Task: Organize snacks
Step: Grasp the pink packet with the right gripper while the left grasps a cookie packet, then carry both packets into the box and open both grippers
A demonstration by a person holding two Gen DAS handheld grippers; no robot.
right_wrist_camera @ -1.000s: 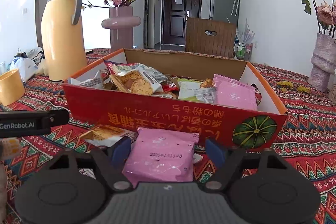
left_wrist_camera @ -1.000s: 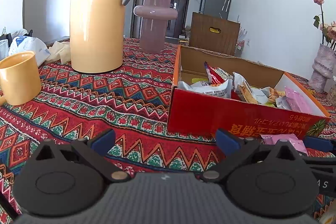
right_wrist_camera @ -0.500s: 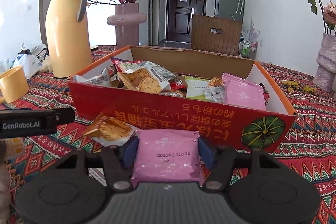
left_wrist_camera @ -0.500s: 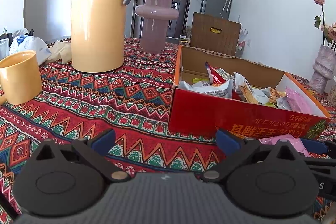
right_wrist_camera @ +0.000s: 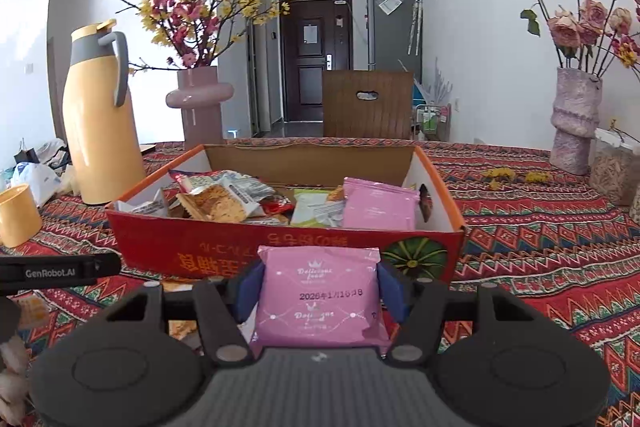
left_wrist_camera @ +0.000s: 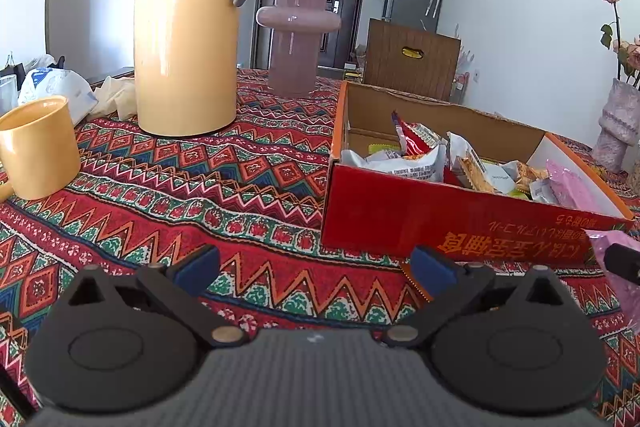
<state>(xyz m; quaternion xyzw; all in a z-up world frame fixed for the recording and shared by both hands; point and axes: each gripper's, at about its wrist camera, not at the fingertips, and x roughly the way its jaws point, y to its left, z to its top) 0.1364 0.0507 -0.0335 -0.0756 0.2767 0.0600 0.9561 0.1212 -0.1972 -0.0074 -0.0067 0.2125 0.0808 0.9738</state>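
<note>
Just before the red cardboard snack box [right_wrist_camera: 280, 247], right gripper [right_wrist_camera: 318, 291] has clamped and raised the pink foil snack packet [right_wrist_camera: 318, 301]; boxing follows. Left gripper [left_wrist_camera: 316, 267] stands apart, empty.

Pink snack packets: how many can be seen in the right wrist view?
2. One pink packet is gripped by the right gripper; another stands inside the red box. More may lie hidden underneath.

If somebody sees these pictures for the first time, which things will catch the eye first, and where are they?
First comes the pink snack packet, pinched in the right tool, just in front of the red cardboard box full of snacks. Next is the tall yellow thermos standing on the patterned tablecloth to the left of the box. The left tool is open over the cloth, holding nothing.
</note>
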